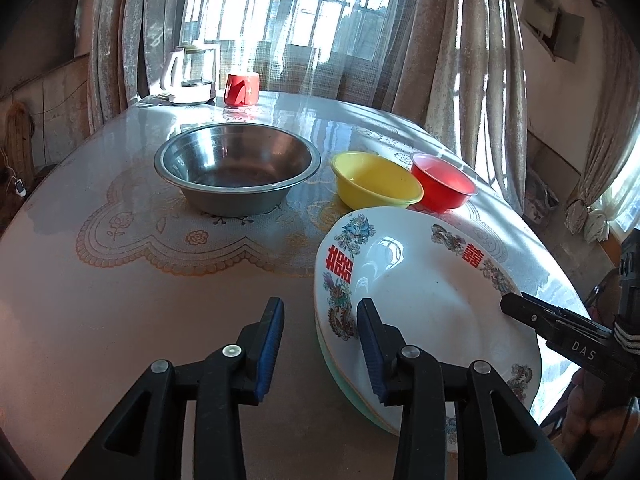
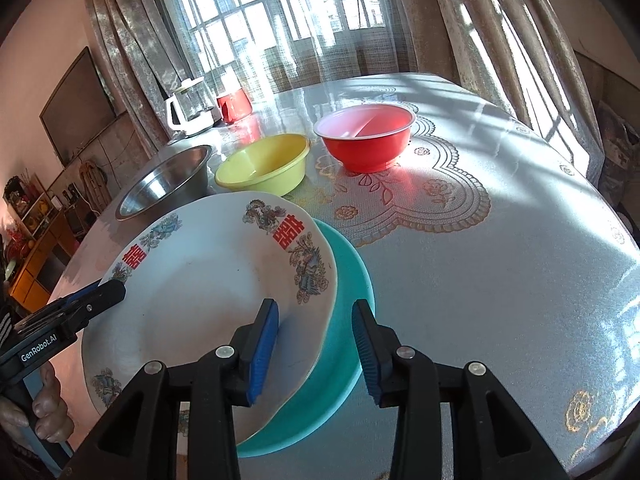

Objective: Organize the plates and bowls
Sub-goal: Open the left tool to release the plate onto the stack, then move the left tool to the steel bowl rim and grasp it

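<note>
On the teal plate, the white plate lies flat.

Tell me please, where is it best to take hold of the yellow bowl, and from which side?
Grip the yellow bowl by its thin flared rim, one finger inside and one outside. Come from above on its near side, which faces the plates. The steel bowl and the red bowl stand close on either side, so those sides look crowded.
</note>
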### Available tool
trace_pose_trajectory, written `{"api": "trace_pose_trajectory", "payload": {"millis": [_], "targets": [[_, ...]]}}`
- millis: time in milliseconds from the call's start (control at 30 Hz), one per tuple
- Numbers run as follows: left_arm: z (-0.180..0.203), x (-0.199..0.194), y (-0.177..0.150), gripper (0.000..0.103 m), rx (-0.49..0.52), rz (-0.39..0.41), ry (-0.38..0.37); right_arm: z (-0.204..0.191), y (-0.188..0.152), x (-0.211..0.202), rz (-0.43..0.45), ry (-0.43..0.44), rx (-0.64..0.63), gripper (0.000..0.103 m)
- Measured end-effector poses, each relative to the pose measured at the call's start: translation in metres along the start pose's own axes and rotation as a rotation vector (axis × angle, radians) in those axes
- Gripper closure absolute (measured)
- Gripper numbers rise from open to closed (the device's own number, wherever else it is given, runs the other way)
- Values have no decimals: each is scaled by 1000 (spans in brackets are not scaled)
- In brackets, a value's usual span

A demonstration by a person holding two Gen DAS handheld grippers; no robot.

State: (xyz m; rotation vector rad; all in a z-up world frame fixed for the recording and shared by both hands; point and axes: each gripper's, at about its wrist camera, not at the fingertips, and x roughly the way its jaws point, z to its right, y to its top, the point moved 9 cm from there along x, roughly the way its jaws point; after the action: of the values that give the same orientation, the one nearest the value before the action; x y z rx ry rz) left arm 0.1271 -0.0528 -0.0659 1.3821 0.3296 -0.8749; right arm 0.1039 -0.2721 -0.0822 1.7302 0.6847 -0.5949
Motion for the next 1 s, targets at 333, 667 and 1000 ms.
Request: {"api": "trace_pose_trajectory", "payload": {"millis": [333, 667, 1000], "targets": [[-32, -6, 17, 63, -93, 24, 13, 0, 31, -12, 59, -6, 21, 64], [-75, -3, 36, 63, -177, 49, 39, -77, 66, 9, 9, 180, -58, 62], [-117, 12, 67, 56, -225, 84, 87, -138, 96, 66, -110, 276, -36, 62]]}}
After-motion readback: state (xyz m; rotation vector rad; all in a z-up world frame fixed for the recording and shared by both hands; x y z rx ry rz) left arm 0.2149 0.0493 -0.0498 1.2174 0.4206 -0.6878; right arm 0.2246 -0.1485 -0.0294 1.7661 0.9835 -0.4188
